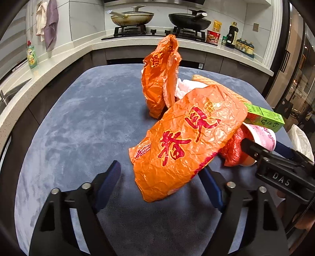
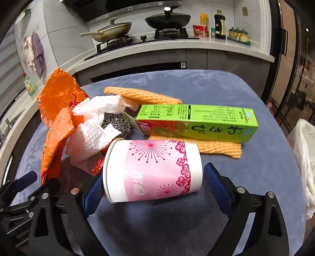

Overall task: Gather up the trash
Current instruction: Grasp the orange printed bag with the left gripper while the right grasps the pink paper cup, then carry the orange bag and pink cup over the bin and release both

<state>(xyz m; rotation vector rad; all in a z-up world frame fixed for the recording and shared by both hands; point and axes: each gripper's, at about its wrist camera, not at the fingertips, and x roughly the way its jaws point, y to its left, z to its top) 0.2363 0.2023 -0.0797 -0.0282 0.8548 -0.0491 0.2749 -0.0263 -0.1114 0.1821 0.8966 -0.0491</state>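
An orange plastic bag [image 1: 185, 145] with red characters lies crumpled on the blue table mat [image 1: 78, 128]; its far handle stands up. My left gripper [image 1: 163, 181] is open, its fingers on either side of the bag's near end. In the right wrist view a pink and white paper cup [image 2: 155, 171] lies on its side between the open fingers of my right gripper [image 2: 155, 187]. Behind the cup are a green box [image 2: 198, 123], orange foam netting [image 2: 141, 95], a steel scourer [image 2: 116, 123], white paper towel [image 2: 92, 135] and the orange bag [image 2: 57, 110].
A white plastic bag [image 2: 303, 157] hangs off the mat's right edge. A kitchen counter [image 1: 59, 61] with a stove, two pans [image 1: 132, 17] and bottles runs behind. A green dish soap bottle [image 1: 31, 57] stands at the left.
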